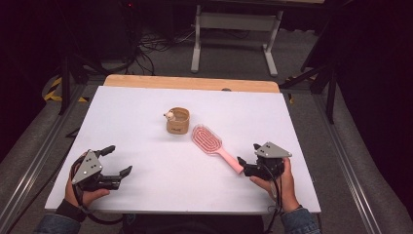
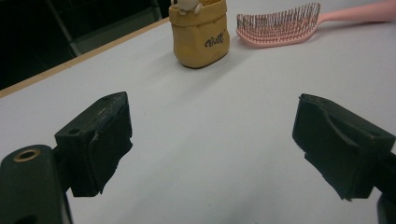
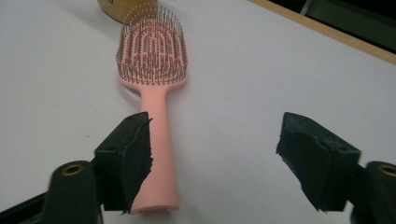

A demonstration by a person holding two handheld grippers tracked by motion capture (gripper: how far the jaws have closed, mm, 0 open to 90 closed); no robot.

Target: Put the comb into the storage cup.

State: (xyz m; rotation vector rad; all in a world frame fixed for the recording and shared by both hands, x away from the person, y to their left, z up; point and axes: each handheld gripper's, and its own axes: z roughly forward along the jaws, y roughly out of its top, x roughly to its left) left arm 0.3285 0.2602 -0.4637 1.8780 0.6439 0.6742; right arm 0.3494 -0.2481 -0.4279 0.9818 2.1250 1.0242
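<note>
1. Right claw [image 3: 212,158] spread wide, pinching nothing; one pad beside the handle of the pink hairbrush [image 3: 152,93].
2. Hairbrush flat on the desk [image 1: 146,107], toward its right near corner, bristles up.
3. Tan cup [image 1: 178,120] mid-desk, just beyond.
4. Left claw [image 1: 119,160] spread, idle near the left corner.
5. Judging so: brush laid down, released; withdrawal left.

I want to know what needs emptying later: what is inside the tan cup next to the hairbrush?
A small pale figure sits at the rim of the tan cup, by the pink hairbrush. The high view shows pale interior beside it; the cup's wall hides the bottom.
</note>
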